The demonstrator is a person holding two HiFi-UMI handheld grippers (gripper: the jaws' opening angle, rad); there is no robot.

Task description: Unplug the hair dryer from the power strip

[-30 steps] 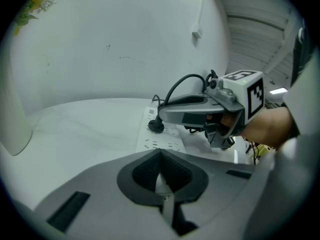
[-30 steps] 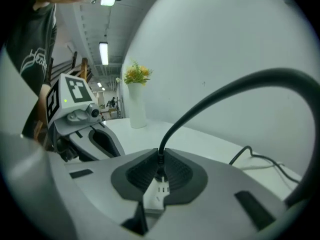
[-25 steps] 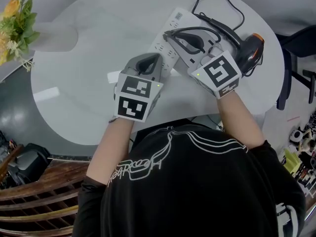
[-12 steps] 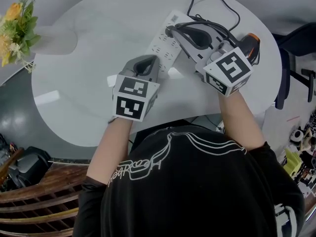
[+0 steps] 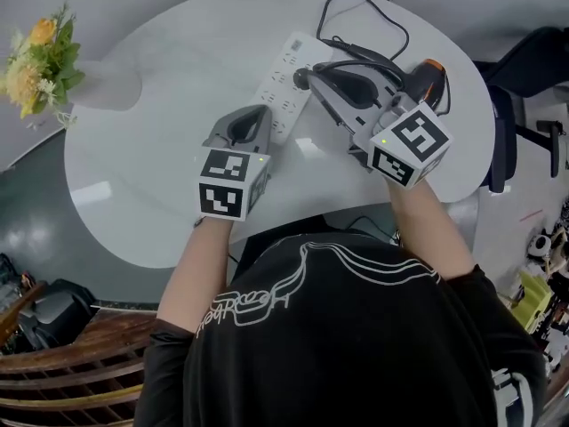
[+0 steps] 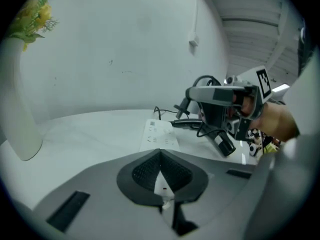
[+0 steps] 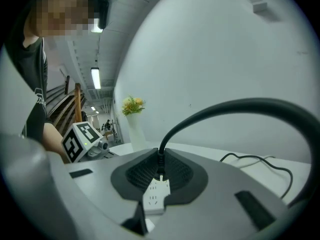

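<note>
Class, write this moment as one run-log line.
left gripper: shut, tip at near end of power strip | right gripper: shut on plug | hair dryer: on table | unplugged: cannot tell

Overhead, two low; shared power strip (image 5: 283,78)

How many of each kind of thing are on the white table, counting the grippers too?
Grippers: 2, the left gripper and the right gripper
Power strip: 1
Hair dryer with its cord: 1
Vase of flowers: 1
Total: 5
</note>
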